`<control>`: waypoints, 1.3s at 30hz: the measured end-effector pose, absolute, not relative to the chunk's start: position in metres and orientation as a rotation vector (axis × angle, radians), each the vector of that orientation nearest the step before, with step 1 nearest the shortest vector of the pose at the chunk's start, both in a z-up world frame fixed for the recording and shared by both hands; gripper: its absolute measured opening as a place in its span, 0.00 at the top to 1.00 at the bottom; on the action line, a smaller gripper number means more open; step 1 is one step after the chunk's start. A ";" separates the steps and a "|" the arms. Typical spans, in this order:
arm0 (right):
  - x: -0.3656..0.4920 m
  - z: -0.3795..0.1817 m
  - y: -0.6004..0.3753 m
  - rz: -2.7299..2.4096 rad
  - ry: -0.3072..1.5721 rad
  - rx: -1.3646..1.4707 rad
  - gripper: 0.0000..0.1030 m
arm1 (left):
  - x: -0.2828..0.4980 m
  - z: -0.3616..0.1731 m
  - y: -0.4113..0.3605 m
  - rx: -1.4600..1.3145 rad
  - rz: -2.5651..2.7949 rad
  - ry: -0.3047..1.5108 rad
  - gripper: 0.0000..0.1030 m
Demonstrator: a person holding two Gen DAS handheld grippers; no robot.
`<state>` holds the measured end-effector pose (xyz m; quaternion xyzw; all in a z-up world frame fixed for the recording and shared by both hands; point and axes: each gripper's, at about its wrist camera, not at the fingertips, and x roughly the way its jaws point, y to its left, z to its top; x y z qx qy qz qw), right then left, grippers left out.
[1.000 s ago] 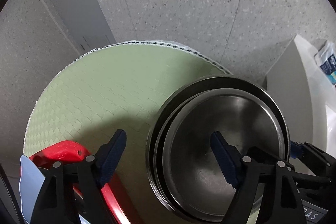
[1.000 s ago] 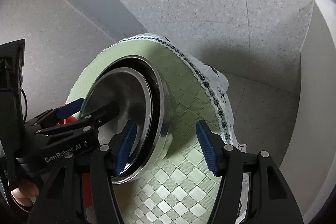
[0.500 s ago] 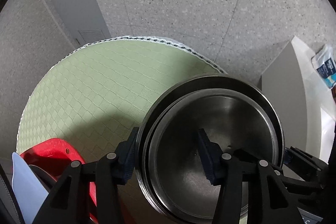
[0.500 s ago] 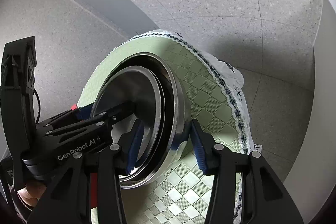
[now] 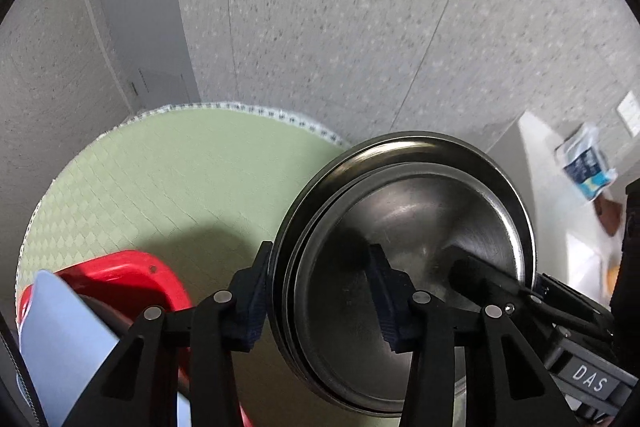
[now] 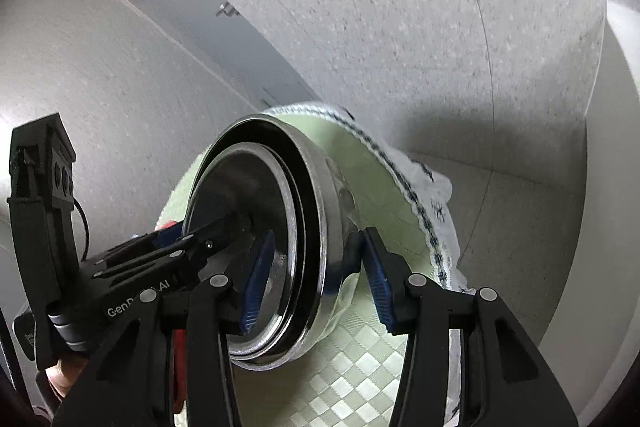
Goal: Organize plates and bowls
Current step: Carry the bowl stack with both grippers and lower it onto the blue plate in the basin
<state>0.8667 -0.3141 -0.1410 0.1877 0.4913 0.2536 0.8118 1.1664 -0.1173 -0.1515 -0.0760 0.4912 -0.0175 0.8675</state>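
Observation:
A stack of nested steel bowls (image 5: 404, 251) hangs above the round green-clothed table (image 5: 160, 179). My left gripper (image 5: 320, 303) is shut on the stack's near rim, one finger inside, one outside. My right gripper (image 6: 312, 279) is shut on the opposite rim of the steel bowls (image 6: 276, 227), which look tilted on edge in the right wrist view. Each gripper shows in the other's view.
A red rack (image 5: 132, 283) with a pale blue plate (image 5: 64, 343) stands at the table's left front. The tablecloth's lace edge (image 6: 424, 211) hangs over the right side. A white cabinet (image 5: 560, 187) stands to the right. Speckled floor lies beyond.
Both grippers closed from open onto the rims of the bowl stack. The stack has risen off the table between them.

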 end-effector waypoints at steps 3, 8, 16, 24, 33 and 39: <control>0.858 -0.118 -0.308 0.536 1.007 0.378 0.55 | 1.144 -0.132 -0.107 -0.175 -0.052 0.978 0.60; 0.834 -0.088 -0.293 0.539 0.966 0.341 0.55 | 1.103 -0.101 -0.082 -0.192 -0.058 0.909 0.60; 0.793 -0.064 -0.243 0.585 0.953 0.311 0.55 | 1.014 -0.075 -0.025 -0.216 -0.002 0.859 0.60; 0.760 -0.080 -0.175 0.661 1.031 0.301 0.55 | 0.938 -0.075 0.033 -0.242 0.094 0.900 0.60; 0.751 -0.122 -0.134 0.685 1.152 0.266 0.55 | 0.933 -0.095 0.056 -0.258 0.132 0.985 0.60; 0.750 -0.131 -0.127 0.654 1.169 0.223 0.55 | 0.938 -0.094 0.053 -0.259 0.121 1.001 0.64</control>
